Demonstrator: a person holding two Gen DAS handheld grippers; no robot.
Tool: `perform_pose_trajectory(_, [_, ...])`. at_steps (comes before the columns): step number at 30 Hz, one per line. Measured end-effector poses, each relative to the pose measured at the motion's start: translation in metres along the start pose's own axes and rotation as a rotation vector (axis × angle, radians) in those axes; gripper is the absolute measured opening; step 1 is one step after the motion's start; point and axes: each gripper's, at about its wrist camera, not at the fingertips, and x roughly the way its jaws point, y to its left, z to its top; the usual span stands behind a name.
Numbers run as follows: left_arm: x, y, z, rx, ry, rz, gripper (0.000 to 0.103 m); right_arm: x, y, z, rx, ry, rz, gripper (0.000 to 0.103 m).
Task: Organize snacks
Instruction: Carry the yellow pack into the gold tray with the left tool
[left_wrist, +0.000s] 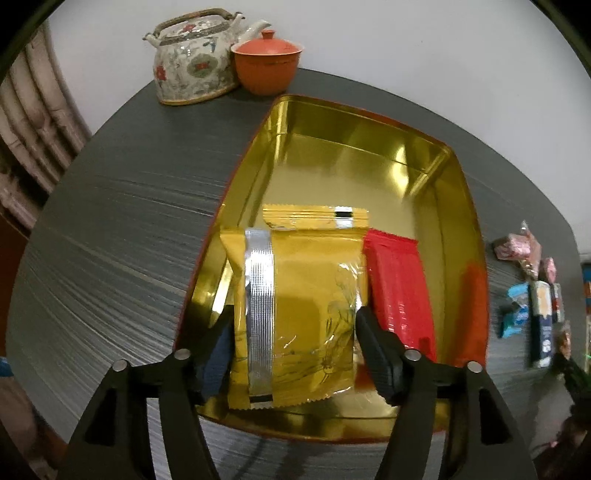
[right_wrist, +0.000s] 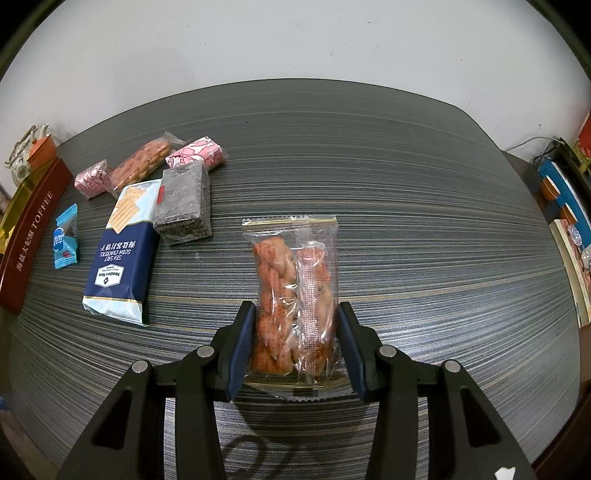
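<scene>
In the left wrist view my left gripper (left_wrist: 295, 343) is shut on a yellow snack packet (left_wrist: 299, 317) with a silver seam, held over the near end of the gold tin tray (left_wrist: 369, 125). A second yellow packet (left_wrist: 314, 218) and a red packet (left_wrist: 399, 288) lie in the tray. In the right wrist view my right gripper (right_wrist: 295, 343) is shut on a clear packet of orange twisted crackers (right_wrist: 295, 295) just above the table. Loose snacks lie to its left: a soda cracker pack (right_wrist: 122, 251), a dark sesame bar (right_wrist: 183, 203), pink packets (right_wrist: 195, 153), a blue candy (right_wrist: 66, 240).
A patterned teapot (left_wrist: 192, 62) and an orange lidded cup (left_wrist: 267, 61) stand at the table's far left corner behind the tray. The tray's red side reading TOFFEE (right_wrist: 33, 232) shows at the left of the right wrist view. Books and cables (right_wrist: 565, 206) sit off the table's right edge.
</scene>
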Motion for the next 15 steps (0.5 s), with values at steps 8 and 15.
perform_pose_trajectory(8, [-0.029, -0.008, 0.0, 0.041, -0.059, -0.03, 0.081, 0.001, 0.002, 0.003, 0.003, 0.008, -0.007, 0.04])
perform_pose_trajectory(15, [-0.058, 0.004, 0.004, 0.007, -0.144, 0.042, 0.081, -0.001, 0.005, 0.006, 0.016, 0.006, -0.03, 0.037])
